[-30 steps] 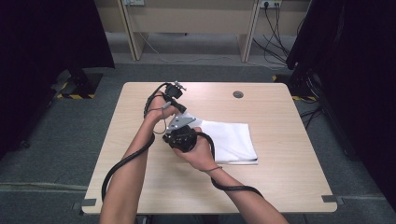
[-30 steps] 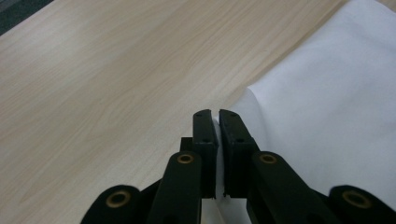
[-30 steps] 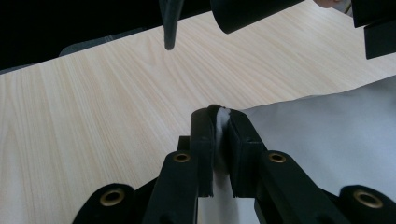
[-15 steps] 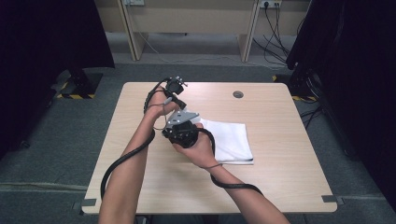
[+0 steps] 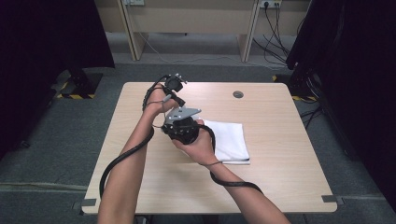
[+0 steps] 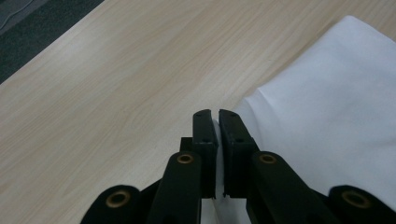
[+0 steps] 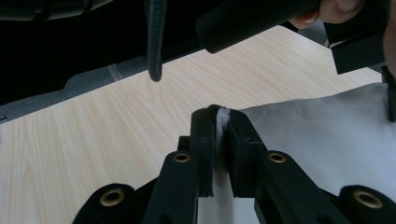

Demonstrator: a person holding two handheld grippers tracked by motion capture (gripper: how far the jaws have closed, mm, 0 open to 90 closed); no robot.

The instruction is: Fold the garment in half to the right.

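Cloth [image 5: 229, 140] edge dragged left; two tools [image 7: 219, 114] [image 6: 215, 116], both pinching one cloth.

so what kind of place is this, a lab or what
Probably a lab or recording room: a bare wooden table on grey carpet, dark curtains at both sides, and wall sockets with cables trailing down.

Our right gripper [image 7: 219, 114] pinching the white cloth [image 7: 327, 135]

We see the black jaws closed on a raised edge of the cloth (a thin fold between the pads), above the pale wooden table [image 7: 93, 140].
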